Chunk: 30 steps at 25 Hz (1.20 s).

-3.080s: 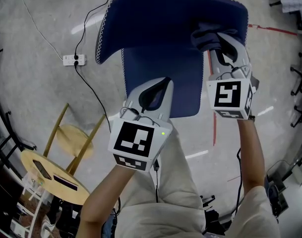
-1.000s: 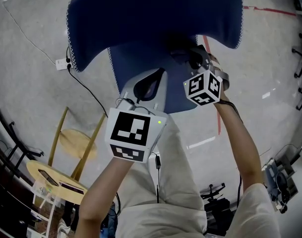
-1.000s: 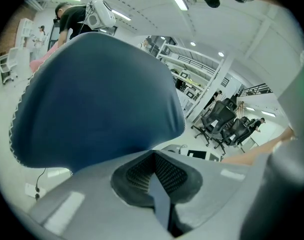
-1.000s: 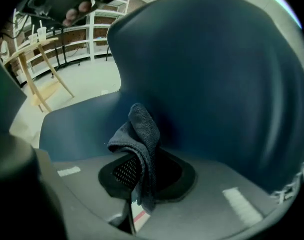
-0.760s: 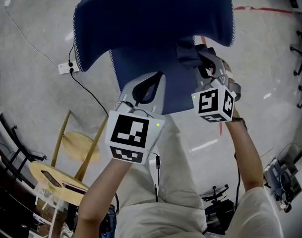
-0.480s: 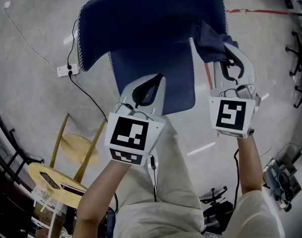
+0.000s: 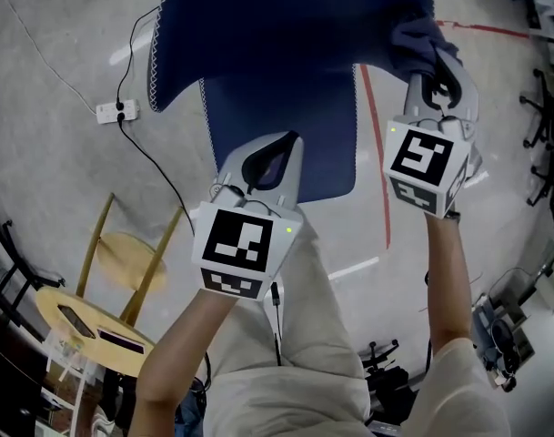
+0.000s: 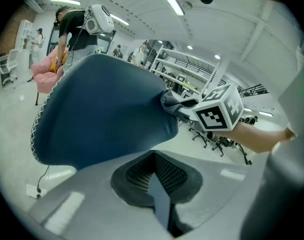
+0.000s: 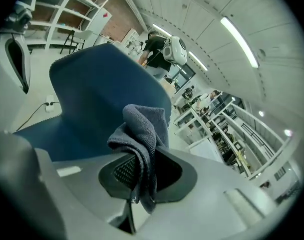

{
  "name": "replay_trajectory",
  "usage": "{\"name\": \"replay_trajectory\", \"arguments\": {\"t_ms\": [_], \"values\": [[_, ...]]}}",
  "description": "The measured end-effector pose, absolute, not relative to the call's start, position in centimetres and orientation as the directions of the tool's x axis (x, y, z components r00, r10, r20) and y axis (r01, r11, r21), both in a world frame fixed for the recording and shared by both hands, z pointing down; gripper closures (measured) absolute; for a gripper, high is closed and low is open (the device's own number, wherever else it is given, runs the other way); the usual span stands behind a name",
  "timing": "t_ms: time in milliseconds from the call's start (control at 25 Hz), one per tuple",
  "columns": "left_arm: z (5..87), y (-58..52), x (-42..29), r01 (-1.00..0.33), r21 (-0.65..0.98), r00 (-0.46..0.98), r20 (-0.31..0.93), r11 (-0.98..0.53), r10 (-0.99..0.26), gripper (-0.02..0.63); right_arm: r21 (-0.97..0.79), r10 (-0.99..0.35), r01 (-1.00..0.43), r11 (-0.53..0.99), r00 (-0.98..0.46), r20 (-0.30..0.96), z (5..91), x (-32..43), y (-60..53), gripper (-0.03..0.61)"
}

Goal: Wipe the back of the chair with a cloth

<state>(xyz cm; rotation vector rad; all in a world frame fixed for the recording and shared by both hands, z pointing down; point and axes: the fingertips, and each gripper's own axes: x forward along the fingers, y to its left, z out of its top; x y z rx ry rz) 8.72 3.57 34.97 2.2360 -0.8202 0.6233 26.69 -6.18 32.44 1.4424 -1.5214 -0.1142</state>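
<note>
Currently wiping at one end of the chair back, with the cloth clamped in the right gripper.

The right gripper is pinching the grey cloth tightly between its jaws. The bunched folds are sticking out just beyond its tips and appear to be pressing on the side edge of the chair back directly ahead of it. The left gripper is idling lower down, off to the right gripper's left and over the seat. Its jaws are drawn together with nothing I can make out between them. I am judging a wiping stroke to be in hand at one end, since most of the blue surface is lying to the cloth's left. The next move is probably calling for a leftward sweep across that surface, gripping firmly and pressing the folds flat against the fabric.
</note>
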Motion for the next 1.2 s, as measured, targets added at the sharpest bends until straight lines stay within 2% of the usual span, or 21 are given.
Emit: {"name": "replay_trajectory", "arguments": {"t_ms": [280,720,1200], "values": [[35.7,2.8,7.1,-0.718,0.420,0.673,0.623,-0.555,-0.399,0.612,0.605,-0.766,-0.738,0.299,0.192,0.614,35.0,25.6,-5.6,0.514],[36.3,2.9,7.3,-0.712,0.435,0.682,0.617,-0.552,-0.393,0.614,0.540,-0.733,-0.808,0.236,0.217,0.645,38.5,25.3,-4.8,0.514],[37.9,3.2,6.3,-0.730,0.430,0.663,0.634,-0.532,-0.398,0.614,0.527,-0.701,-0.806,0.270,0.211,0.681,44.4,25.6,-3.6,0.514]]}}
